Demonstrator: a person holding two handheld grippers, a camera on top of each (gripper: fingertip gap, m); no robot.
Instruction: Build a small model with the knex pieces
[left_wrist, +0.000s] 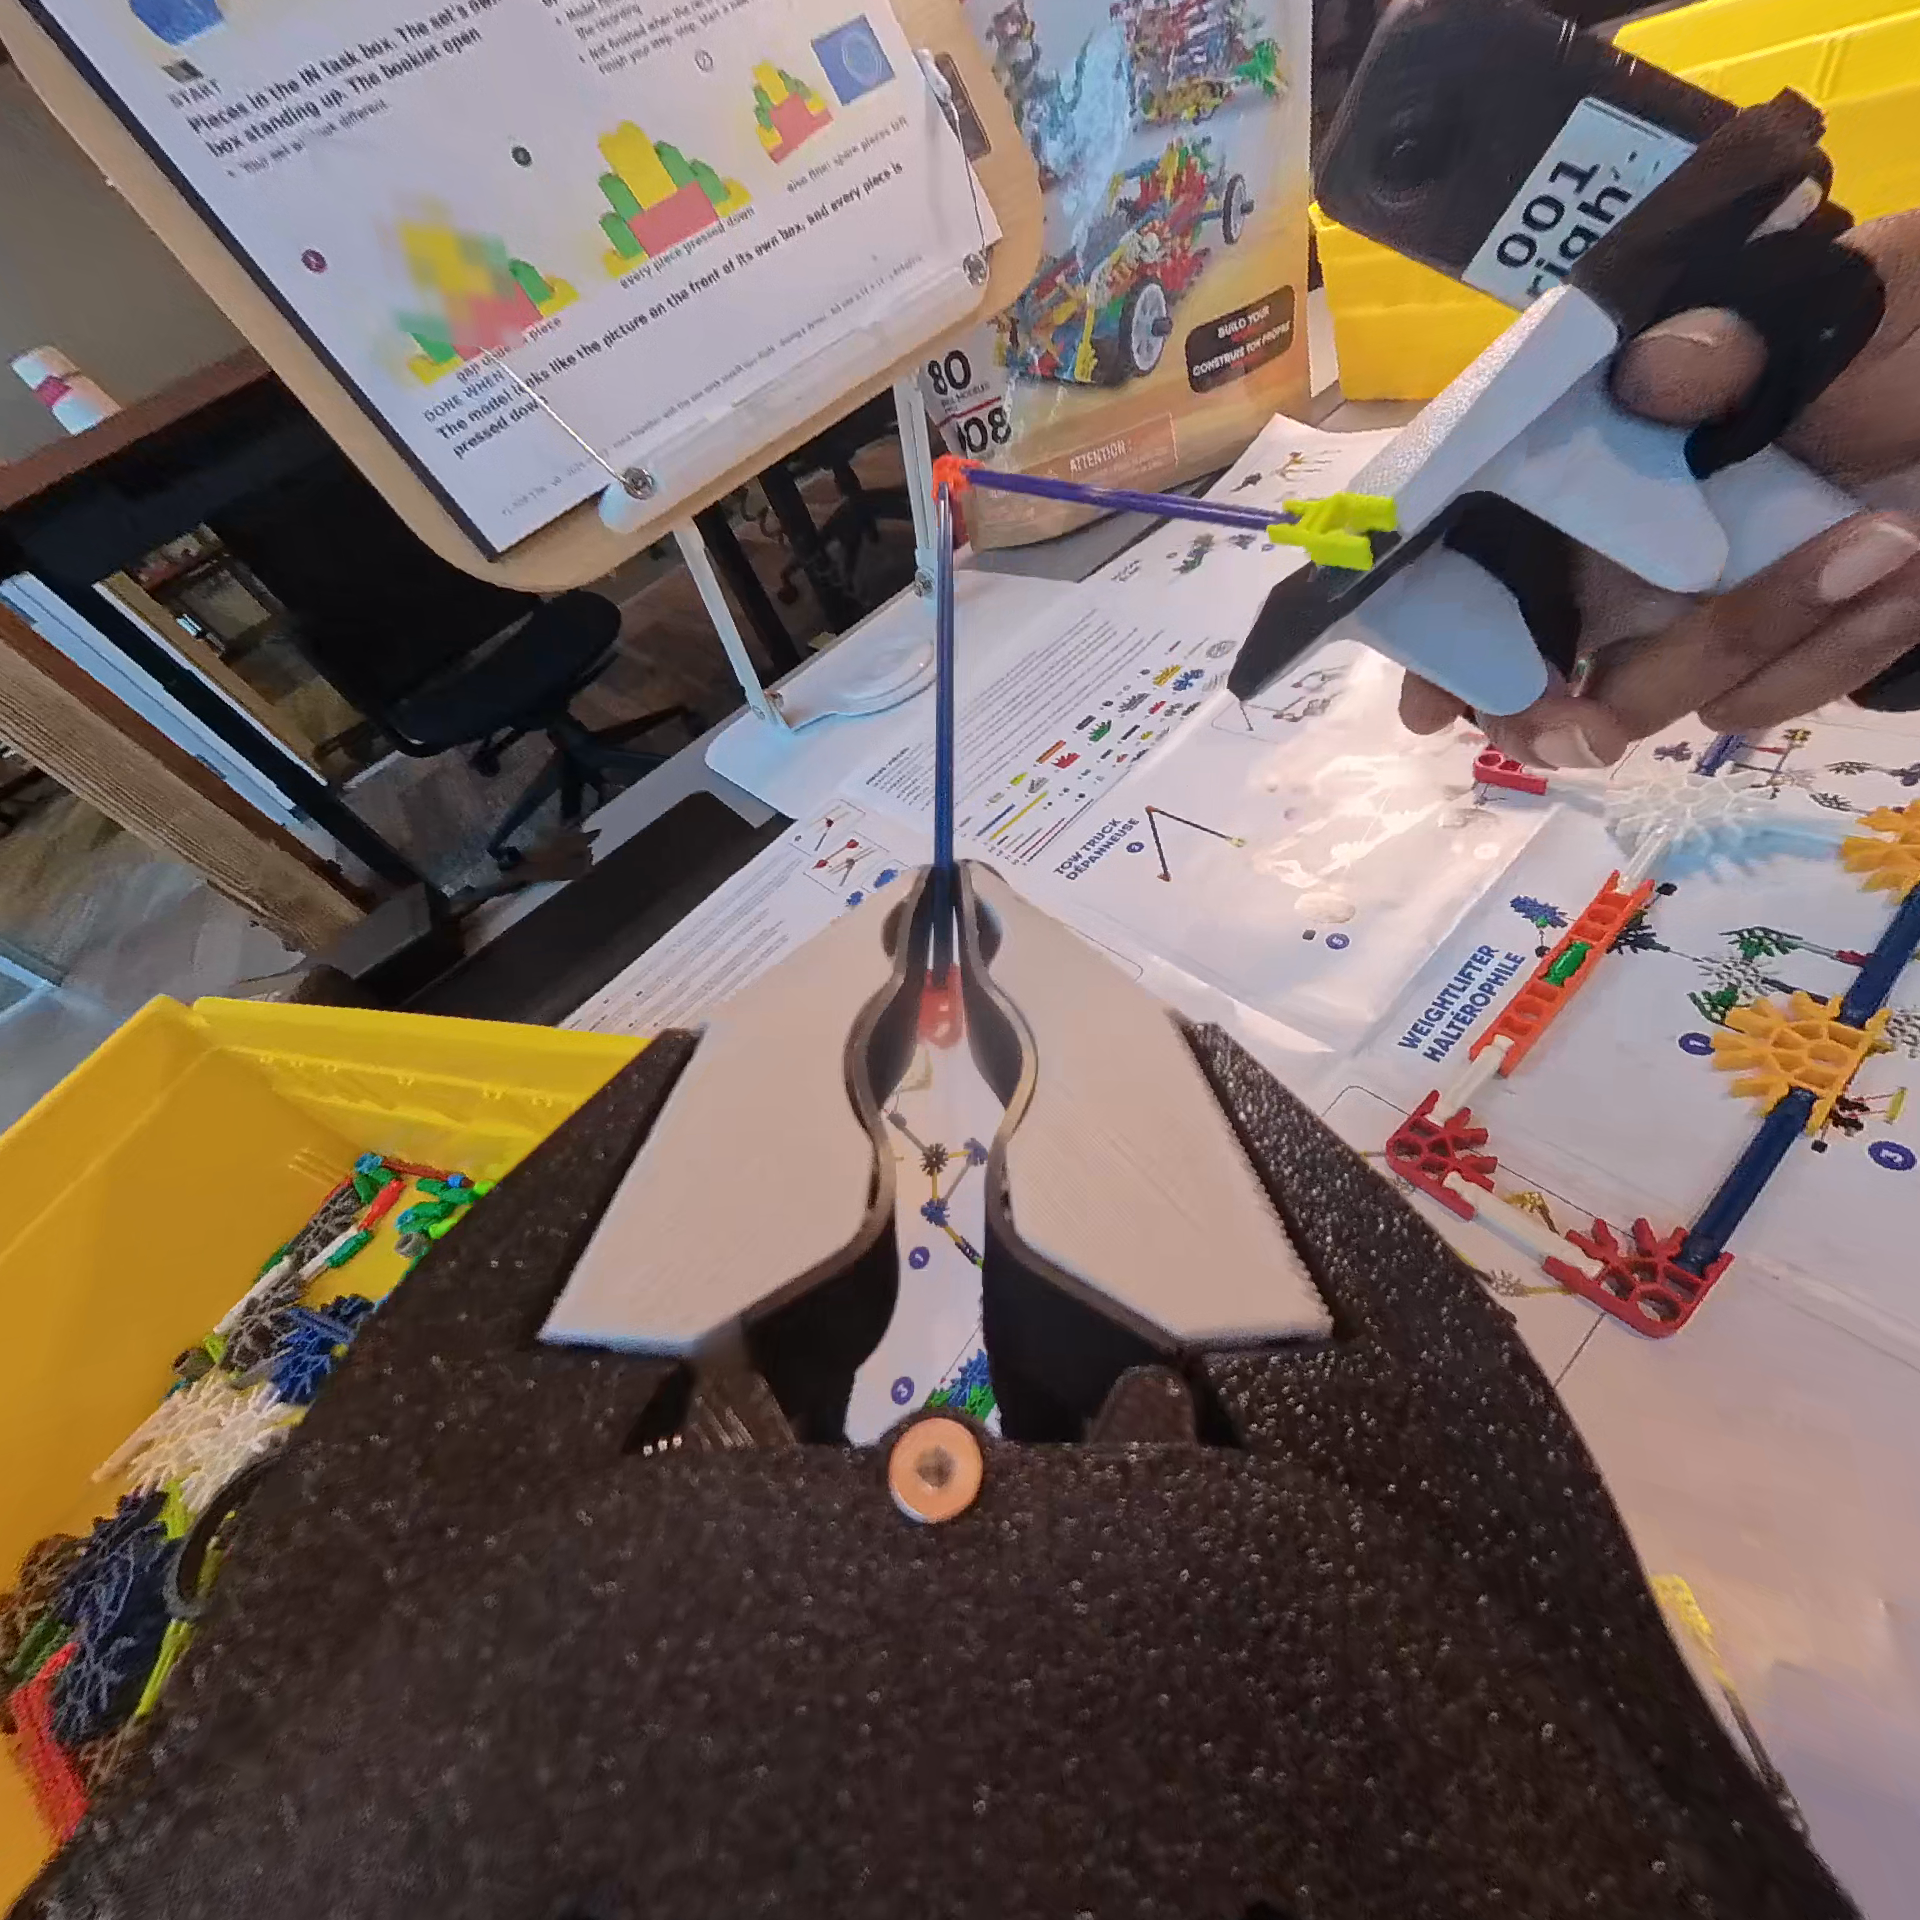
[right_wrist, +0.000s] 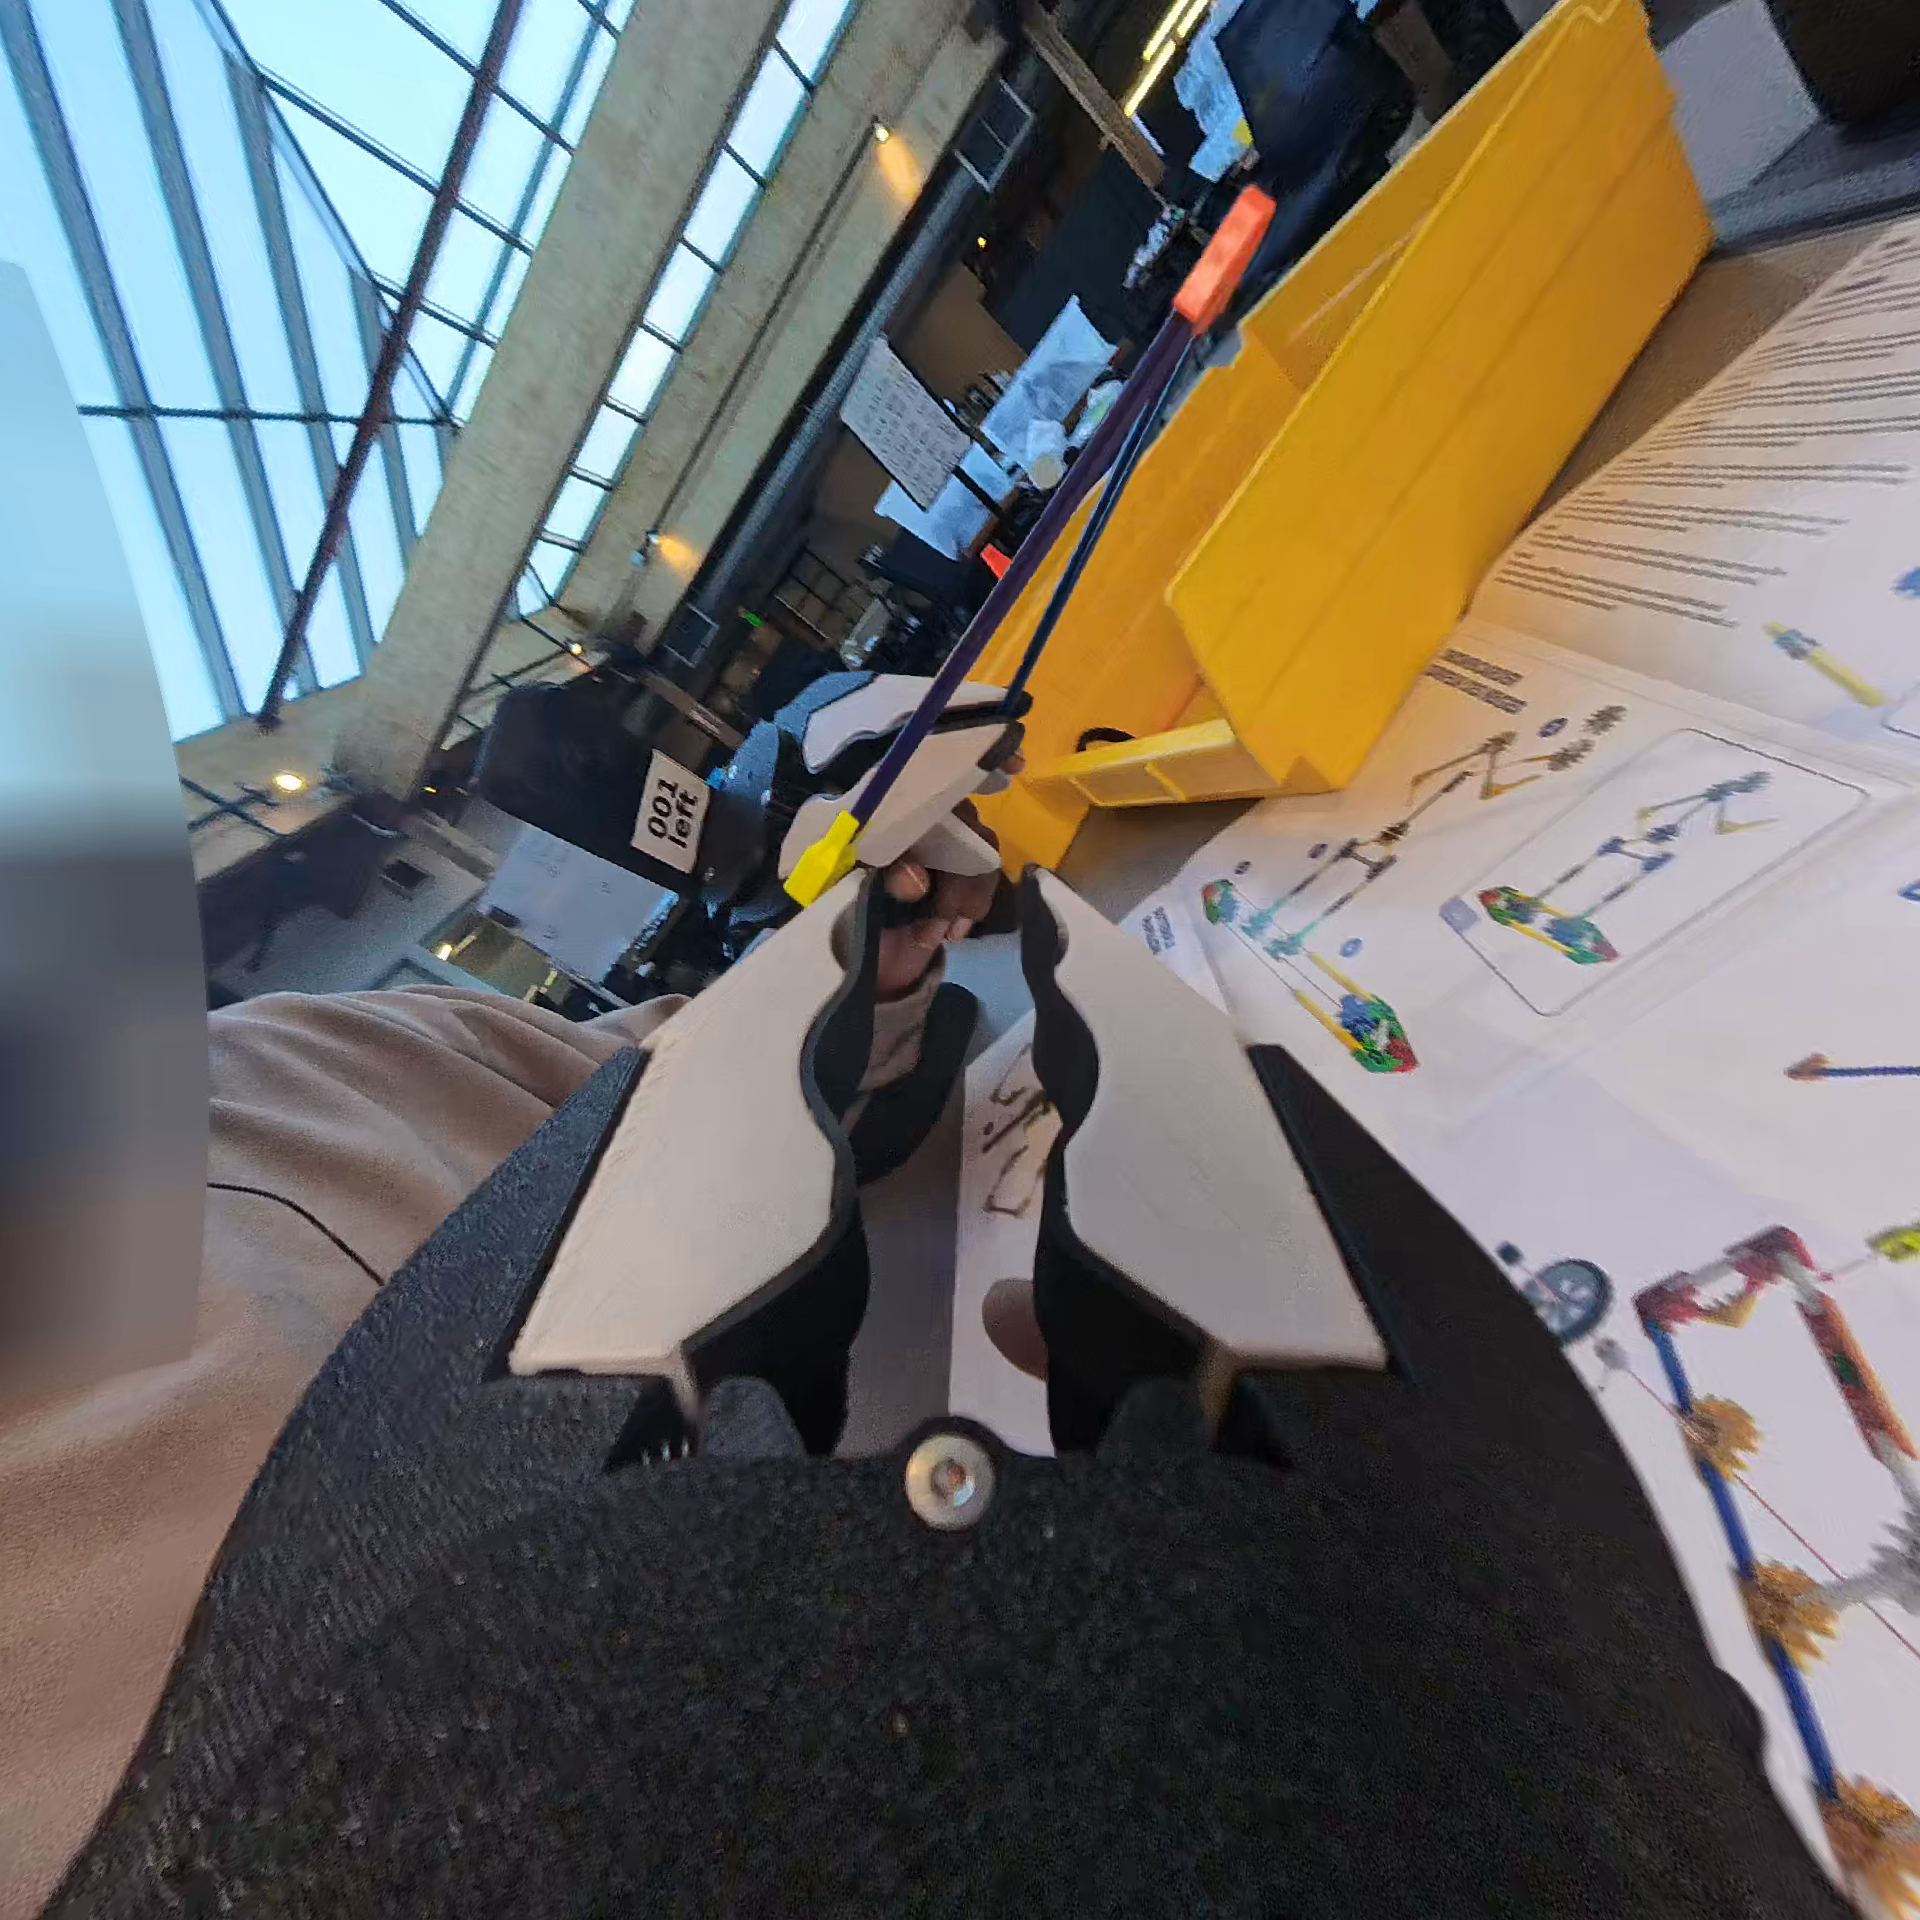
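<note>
My left gripper (left_wrist: 945, 878) is shut on a thin blue rod (left_wrist: 943, 707), with a red connector (left_wrist: 938, 1013) on the rod's near end between the jaws. The rod rises to an orange connector (left_wrist: 948, 476). From there a purple rod (left_wrist: 1122, 502) runs right to a yellow connector (left_wrist: 1335, 525). My right gripper (left_wrist: 1304, 592) is open, and the yellow connector lies against its upper fingertip. In the right wrist view the right gripper (right_wrist: 945, 888) is open, the yellow connector (right_wrist: 821, 857) sits just outside its left fingertip, and the left gripper (right_wrist: 1013, 732) grips the rods below the orange connector (right_wrist: 1226, 255).
A yellow bin (left_wrist: 312, 1029) of loose pieces stands at the left; it also shows in the right wrist view (right_wrist: 1403, 468). Printed instruction sheets (left_wrist: 1195, 831) cover the table. A partly built model (left_wrist: 1558, 987) lies on the right. A kit box (left_wrist: 1143, 208) and a document stand (left_wrist: 520, 208) stand behind.
</note>
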